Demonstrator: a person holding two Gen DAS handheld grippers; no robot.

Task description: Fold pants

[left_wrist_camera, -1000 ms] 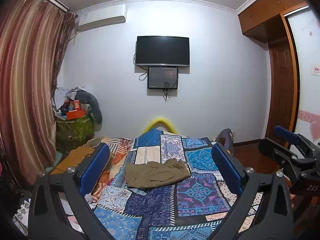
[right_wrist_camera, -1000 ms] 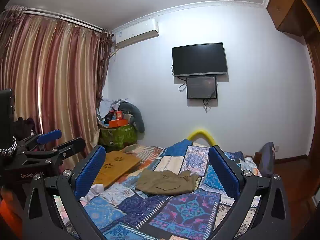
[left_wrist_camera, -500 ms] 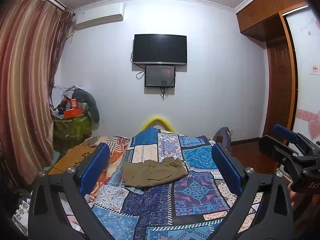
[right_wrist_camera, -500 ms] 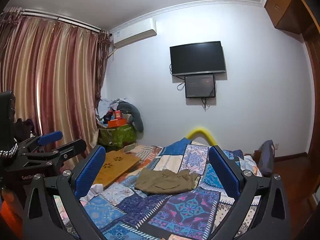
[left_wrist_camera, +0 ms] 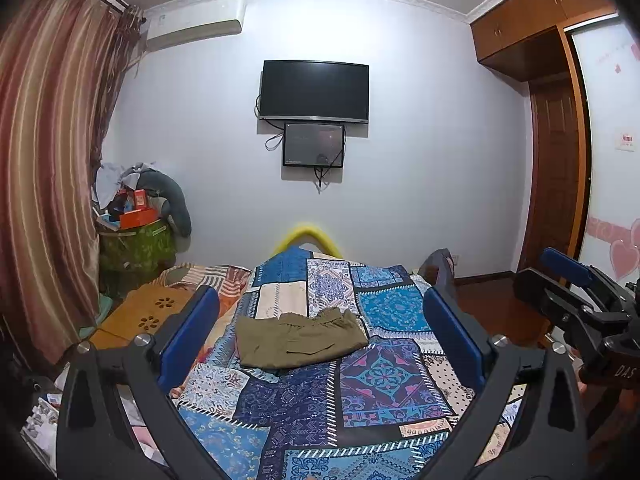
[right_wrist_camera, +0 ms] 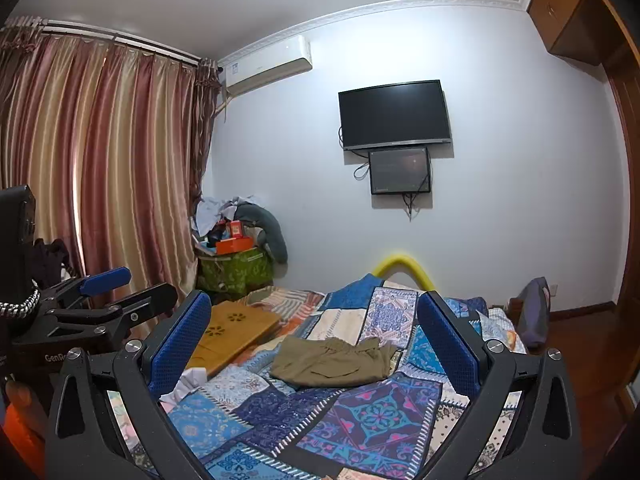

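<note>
Jaws of both grippers wide, empty; olive pants (left_wrist_camera: 298, 338) folded on quilt (left_wrist_camera: 384, 380); tissue (right_wrist_camera: 184, 384) only in right view.

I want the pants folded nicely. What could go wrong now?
The pants lie rumpled on the patchwork quilt, so a pinch might catch the quilt too. Both the left gripper and the right gripper are open and far off, so grabbing could miss an edge. The wooden board beside them might get bumped.
</note>
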